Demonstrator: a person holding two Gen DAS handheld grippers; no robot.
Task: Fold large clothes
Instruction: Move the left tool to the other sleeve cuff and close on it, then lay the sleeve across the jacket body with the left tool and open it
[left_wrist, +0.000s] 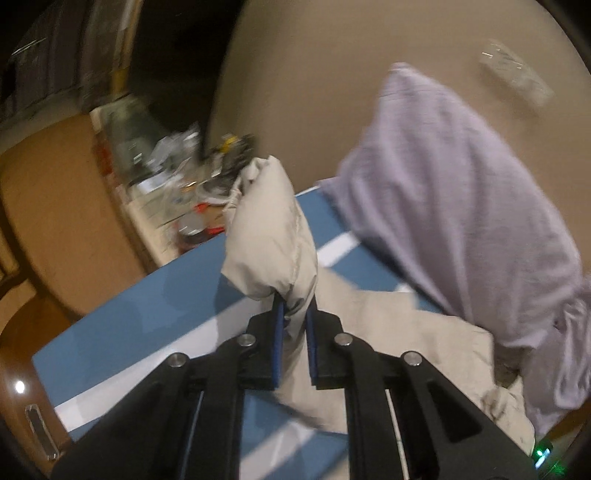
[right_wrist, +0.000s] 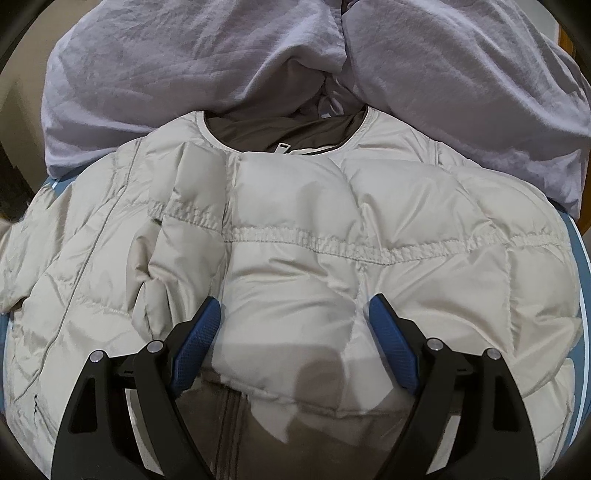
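Two grippers, little folded: your left gripper (left_wrist: 294, 314) is clenched on a raised sleeve (left_wrist: 269, 236) of the cream puffer jacket (right_wrist: 295, 236) (sprawled on the blue table (left_wrist: 147, 314) against a lilac garment (right_wrist: 461, 74)), while your right gripper (right_wrist: 293, 306) hovers spread wide above its chest.

blurred: shelf clutter (left_wrist: 184, 192) | cut off by frame: lilac garment (right_wrist: 461, 92) | hidden: jacket's (right_wrist: 295, 229) underside

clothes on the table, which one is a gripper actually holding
The beige puffer jacket: the left gripper is clamped on its sleeve. The lavender garment lies beside it, ungripped.
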